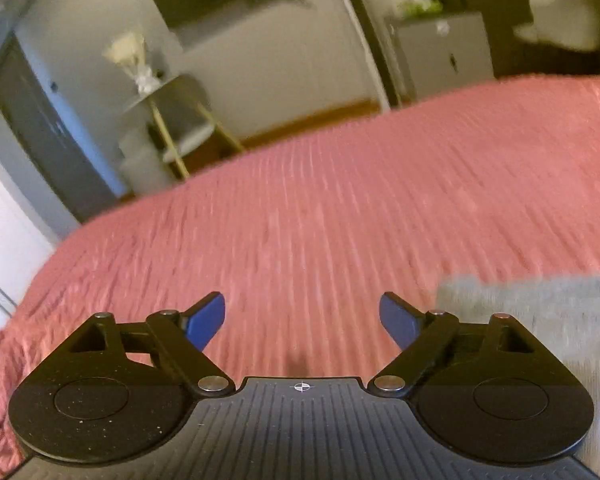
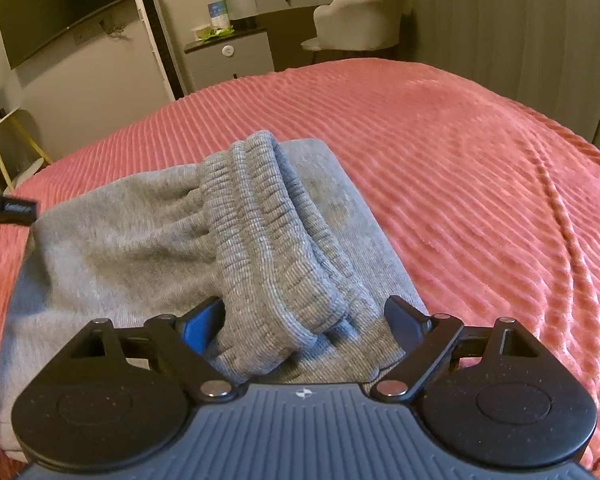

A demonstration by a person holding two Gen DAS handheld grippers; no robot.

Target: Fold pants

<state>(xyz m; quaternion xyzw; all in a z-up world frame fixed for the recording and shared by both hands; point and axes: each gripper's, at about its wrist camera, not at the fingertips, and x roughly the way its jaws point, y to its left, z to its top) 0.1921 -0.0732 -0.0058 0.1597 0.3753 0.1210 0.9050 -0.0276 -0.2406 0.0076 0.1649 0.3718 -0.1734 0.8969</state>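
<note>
Right wrist view shows the grey sweatpants [image 2: 148, 232] lying folded into a compact bundle on the pink ribbed bedspread [image 2: 480, 184], with the ribbed cuffs [image 2: 268, 236] stacked on top and running from about 12 o'clock down to 6 o'clock, toward the camera. The right gripper [image 2: 304, 320] hangs over the near end of those cuffs with its jaws spread wide; the cuff ends lie between the blue pads, but the pads do not appear to press on them, so I judge the cloth released.

In the left wrist view, which is blurred, the left gripper [image 1: 302, 320] is also spread wide with nothing between its fingers, only bedspread under it; a corner of the grey pants shows at about 4 o'clock.

The folding looks nearly finished. To do this step well, I would let the cuffs settle flat along the bundle and lift the right gripper clear without snagging the ribbing. If the cuffs slide off the stack, a light nudge back toward the middle should square the bundle.

The pants are a soft, heathered knit jersey, thick enough to hold a rounded fold edge. The cuffs are denser elastic rib that bunches into ridges. The bedspread is plush, with narrow raised cords, and probably grips the fabric a little.
</note>
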